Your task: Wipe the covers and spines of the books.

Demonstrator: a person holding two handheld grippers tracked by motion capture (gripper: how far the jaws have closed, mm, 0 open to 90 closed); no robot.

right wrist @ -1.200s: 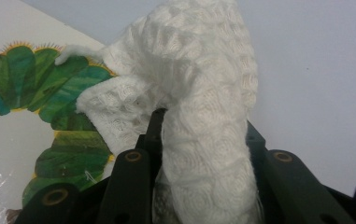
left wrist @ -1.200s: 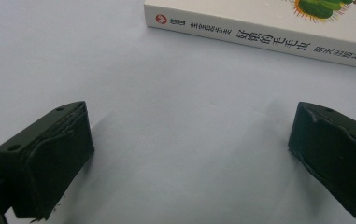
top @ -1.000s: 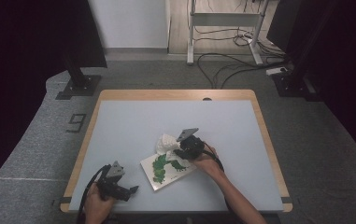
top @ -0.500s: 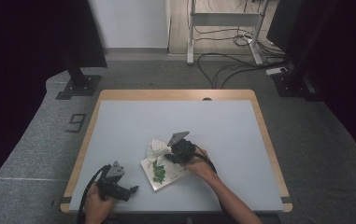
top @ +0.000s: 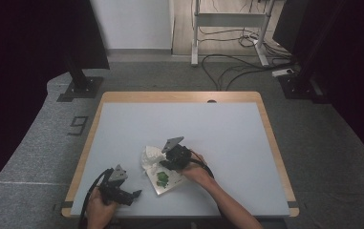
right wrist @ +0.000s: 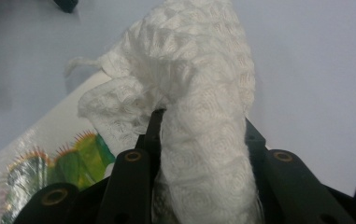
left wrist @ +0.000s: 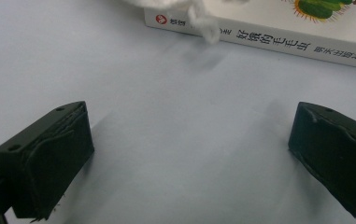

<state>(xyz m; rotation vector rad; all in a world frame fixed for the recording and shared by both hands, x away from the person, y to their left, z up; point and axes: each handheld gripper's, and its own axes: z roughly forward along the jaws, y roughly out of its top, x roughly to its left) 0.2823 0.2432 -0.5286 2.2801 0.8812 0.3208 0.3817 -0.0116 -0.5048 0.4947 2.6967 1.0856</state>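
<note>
White crumpled paper towel (top: 151,155) is the main thing here, bunched up on the top-left corner of a picture book (top: 164,177) near the front middle of the pale grey table (top: 227,138) in the high view. The right gripper (top: 163,164) is sitting right on that towel, over the book's cover, with a hand (top: 196,172) behind it. The left gripper (top: 134,194) is off at the front-left part of the table, apart from the book, pointing roughly toward it.

Left gripper view: jaws are spread wide with just bare table between them, holding nothing. Further ahead you can see the book's spine (left wrist: 259,39) with red print on it, and a wisp of the towel (left wrist: 206,28) hanging over its edge.

Right gripper view: the jaws are pinched close together on the towel (right wrist: 199,116), which bulges up and out past the fingertips. Under it is the glossy cover with a green spiky drawing (right wrist: 68,158), and the plain table to the right.
</note>
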